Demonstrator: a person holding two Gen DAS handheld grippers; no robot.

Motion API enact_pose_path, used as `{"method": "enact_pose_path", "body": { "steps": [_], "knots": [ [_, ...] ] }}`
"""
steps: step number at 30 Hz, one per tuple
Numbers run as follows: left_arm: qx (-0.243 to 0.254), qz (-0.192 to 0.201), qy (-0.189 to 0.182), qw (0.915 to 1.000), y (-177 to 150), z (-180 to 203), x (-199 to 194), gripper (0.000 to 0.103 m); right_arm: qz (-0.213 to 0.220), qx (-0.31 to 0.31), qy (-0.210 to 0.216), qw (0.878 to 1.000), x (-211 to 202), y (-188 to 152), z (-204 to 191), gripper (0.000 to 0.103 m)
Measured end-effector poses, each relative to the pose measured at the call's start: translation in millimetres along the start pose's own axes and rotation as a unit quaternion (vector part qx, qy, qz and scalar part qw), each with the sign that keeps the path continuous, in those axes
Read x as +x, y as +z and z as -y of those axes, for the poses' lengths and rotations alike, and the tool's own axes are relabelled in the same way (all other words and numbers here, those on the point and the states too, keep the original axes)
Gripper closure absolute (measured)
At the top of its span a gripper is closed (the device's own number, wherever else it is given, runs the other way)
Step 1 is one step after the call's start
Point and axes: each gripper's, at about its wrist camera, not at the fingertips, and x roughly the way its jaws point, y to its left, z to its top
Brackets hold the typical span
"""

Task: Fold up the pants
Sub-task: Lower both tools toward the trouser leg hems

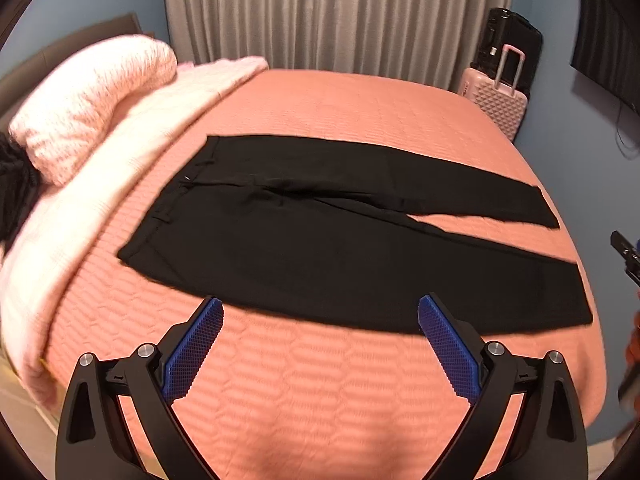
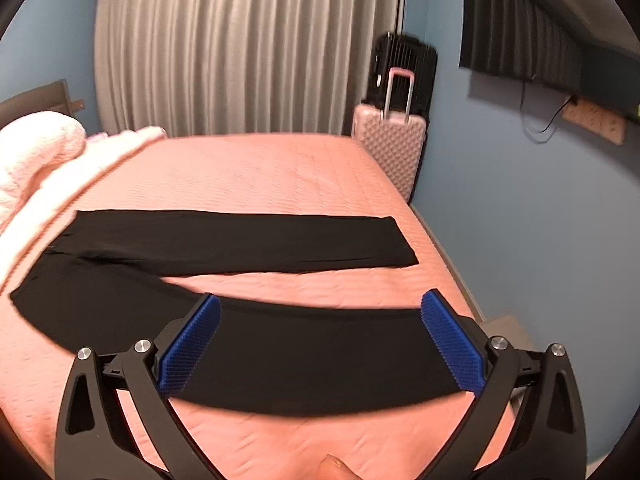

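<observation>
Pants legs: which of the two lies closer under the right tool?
The near leg, curving across just ahead of the open right tool. The far leg lies straight, nearer the curtain, a strip of bedspread between them.

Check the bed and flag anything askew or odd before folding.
Nothing stands out. The black pants lie flat on the salmon quilted bedspread, legs splayed apart at the hems. The open left gripper and open right gripper hold nothing.

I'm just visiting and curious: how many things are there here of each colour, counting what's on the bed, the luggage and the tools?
Black: 4, the pants, the black suitcase, the left hand-held gripper, the right hand-held gripper
Pink: 3, the pillow, the blanket, the pink suitcase
Total: 7
</observation>
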Motion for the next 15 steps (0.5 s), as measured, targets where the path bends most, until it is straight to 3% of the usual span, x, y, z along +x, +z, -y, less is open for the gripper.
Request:
{"method": "enact_pose_path", "body": {
  "steps": [5, 9, 15],
  "knots": [
    [-0.028, -0.013, 0.004, 0.9995, 30.2, 2.9, 69.4, 0.006, -0.052, 0.028, 0.005, 0.998, 143.6, 29.2, 62.2, 0.005],
    [-0.010, -0.001, 0.013, 0.9999, 50.8, 21.7, 118.5, 0.006, -0.089, 0.073, 0.050, 0.992, 242.2, 48.4, 105.5, 0.005],
    [-0.042, -0.037, -0.029, 0.9980, 59.6, 37.8, 179.7, 0.006, -0.122, 0.041, 0.110, 0.985, 336.9, 65.3, 125.9, 0.005]
  ]
}}
